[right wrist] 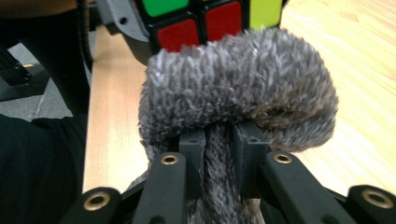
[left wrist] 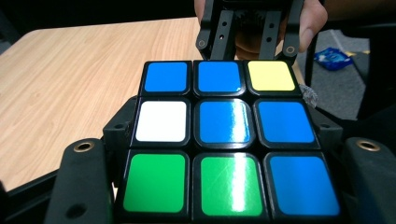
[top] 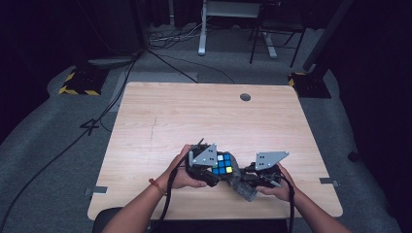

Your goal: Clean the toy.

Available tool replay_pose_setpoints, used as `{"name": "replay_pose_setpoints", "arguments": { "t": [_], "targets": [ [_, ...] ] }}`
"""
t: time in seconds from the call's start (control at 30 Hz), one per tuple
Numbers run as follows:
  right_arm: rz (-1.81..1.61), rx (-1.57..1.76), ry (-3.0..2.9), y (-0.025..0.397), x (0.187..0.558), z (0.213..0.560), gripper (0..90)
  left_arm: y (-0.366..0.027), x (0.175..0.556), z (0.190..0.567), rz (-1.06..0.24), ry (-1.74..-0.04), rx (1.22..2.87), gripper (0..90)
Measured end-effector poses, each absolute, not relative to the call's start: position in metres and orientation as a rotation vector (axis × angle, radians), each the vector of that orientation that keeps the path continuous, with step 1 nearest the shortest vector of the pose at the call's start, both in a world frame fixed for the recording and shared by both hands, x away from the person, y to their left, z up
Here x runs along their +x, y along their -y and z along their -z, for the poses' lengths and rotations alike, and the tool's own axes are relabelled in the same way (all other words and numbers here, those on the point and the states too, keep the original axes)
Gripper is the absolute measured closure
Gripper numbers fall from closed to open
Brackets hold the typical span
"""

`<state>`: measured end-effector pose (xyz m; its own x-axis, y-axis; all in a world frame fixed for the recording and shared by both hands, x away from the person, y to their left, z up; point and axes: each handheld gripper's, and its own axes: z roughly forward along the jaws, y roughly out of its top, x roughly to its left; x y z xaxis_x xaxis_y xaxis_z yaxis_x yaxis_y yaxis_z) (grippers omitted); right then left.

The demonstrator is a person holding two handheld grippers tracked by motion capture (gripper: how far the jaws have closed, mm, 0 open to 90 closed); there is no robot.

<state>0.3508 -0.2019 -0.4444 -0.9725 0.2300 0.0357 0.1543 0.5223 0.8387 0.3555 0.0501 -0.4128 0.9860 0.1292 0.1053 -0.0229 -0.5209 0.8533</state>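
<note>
Left tool (top: 214, 170) pinching a puzzle cube (top: 223, 164) from both sides, with one black jaw pressed on each side of it, as seen in the left gripper view. Cube held up just above the tabletop (top: 194, 116), near the front edge, between the two hands. Top face of the puzzle cube (left wrist: 229, 140) mostly blue, with one white square, one yellow square and two green squares along the near row. Right tool (top: 252, 177) pressed tight on a grey fuzzy cloth (top: 240, 182), with both jaws close together and the cloth squeezed between them. In the right gripper view, grey fuzzy cloth (right wrist: 238, 93) bunched into a fat soft lump above the jaws and touching the side of the puzzle cube (right wrist: 205, 18), right against the red squares, with a green square and a yellow-green one beside them. In the left gripper view, right tool (left wrist: 246, 44) just behind the far edge of the cube, with fingers (left wrist: 310, 23) wrapped around it. Left hand (top: 187, 174) and right hand (top: 277, 187) gripping the tools from the bottom of the high view, close together. Light wood tabletop bare around them, with a small round grey hole (top: 245, 97) near the far edge. Black cables (top: 167, 199) hanging down from the tools toward the near side. Grey carpet floor (top: 58, 141) all around.
</note>
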Motion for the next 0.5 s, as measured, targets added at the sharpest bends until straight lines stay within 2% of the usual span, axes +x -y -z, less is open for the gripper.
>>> {"name": "replay_pose_setpoints", "arguments": {
  "t": [0.37,0.5],
  "targets": [
    [-1.59,0.294,-2.609,0.211,0.347,0.434,76.5,-0.047,0.356,0.42,-0.222,-0.071,2.178,33.4],
    [-1.612,0.317,-2.594,0.213,0.346,0.432,76.5,-0.045,0.357,0.424,-0.166,-0.056,2.183,33.4]
  ]
}}
